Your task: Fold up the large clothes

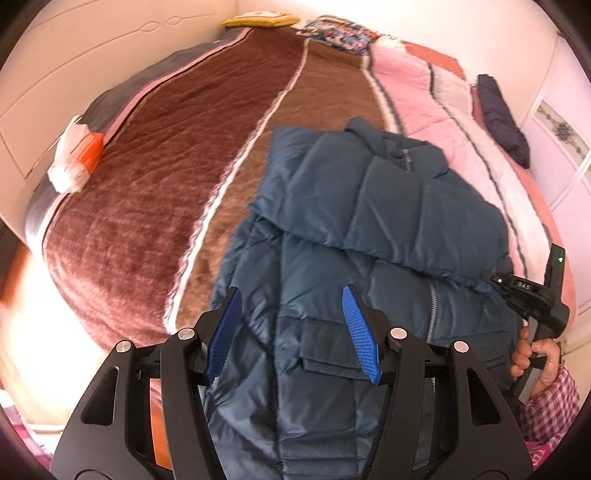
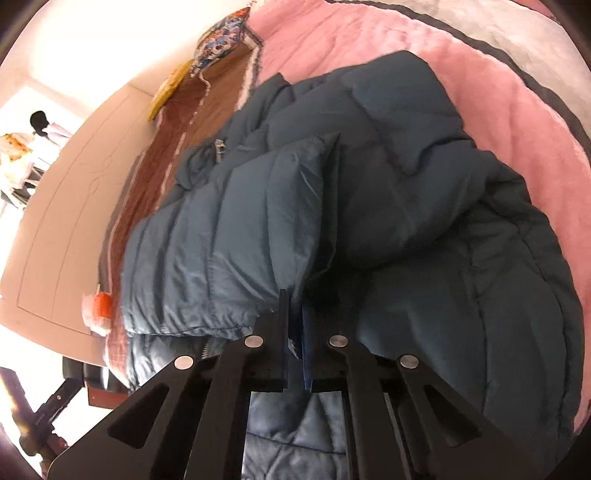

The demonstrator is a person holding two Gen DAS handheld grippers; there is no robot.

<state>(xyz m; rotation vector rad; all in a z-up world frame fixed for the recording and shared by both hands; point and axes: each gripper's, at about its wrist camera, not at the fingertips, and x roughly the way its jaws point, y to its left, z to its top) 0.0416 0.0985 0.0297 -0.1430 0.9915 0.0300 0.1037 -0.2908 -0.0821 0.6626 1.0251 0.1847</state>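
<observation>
A dark teal puffer jacket [image 1: 369,206] lies on the bed, zipper side up, with one sleeve [image 1: 388,214] folded across its chest. My left gripper [image 1: 291,317] is open with blue pads, hovering just above the jacket's lower left part near a pocket flap. My right gripper [image 2: 295,325] is shut on the cuff end of the folded sleeve [image 2: 236,229]; it also shows at the right edge of the left wrist view [image 1: 517,291]. The jacket fills most of the right wrist view [image 2: 424,221].
The bed has a brown velvet blanket [image 1: 155,177] on the left and a pink blanket [image 1: 424,96] on the right. A white and orange packet [image 1: 75,158] lies near the headboard [image 1: 74,62]. A folded dark garment [image 1: 502,118] and pillows [image 1: 340,31] lie at the far side.
</observation>
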